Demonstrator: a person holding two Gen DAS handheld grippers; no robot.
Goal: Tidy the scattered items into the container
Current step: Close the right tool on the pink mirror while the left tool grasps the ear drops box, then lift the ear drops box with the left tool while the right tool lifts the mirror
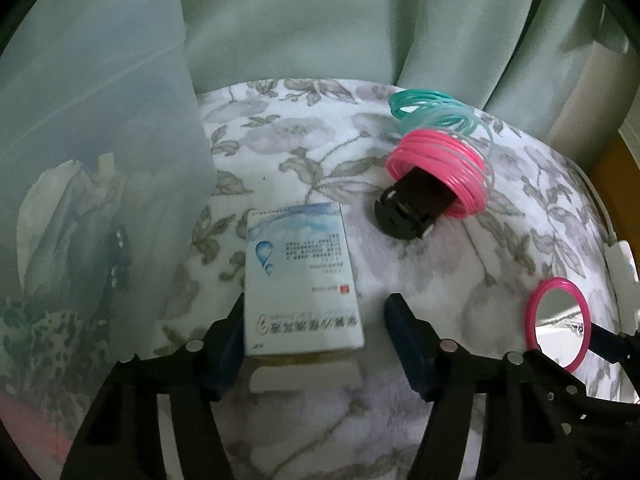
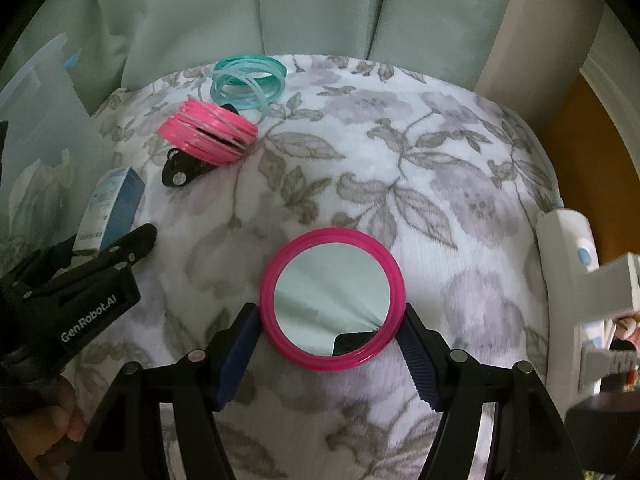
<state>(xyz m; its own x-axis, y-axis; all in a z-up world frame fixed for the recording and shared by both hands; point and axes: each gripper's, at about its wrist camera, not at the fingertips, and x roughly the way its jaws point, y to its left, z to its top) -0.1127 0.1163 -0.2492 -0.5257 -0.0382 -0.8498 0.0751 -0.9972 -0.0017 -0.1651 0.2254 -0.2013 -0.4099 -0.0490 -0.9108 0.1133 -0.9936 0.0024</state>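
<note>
Pink mirror [image 2: 331,300] between right fingers [image 2: 240,344]

Both views are dim, lit by soft, flat, cool greenish light with no clear source. Shadows are faint; the darkest patch lies under the left tool [image 1: 314,344], beneath the white and blue printed cardboard box [image 1: 302,280]. The round pink-rimmed mirror [image 2: 331,300] between the right tool's [image 2: 331,354] fingers reflects pale green without glare. Fisheye bending curves the floral bed cover [image 2: 400,184] and blackens the corners. The translucent plastic container [image 1: 100,120] left of the left tool looks hazy and soft.
</note>
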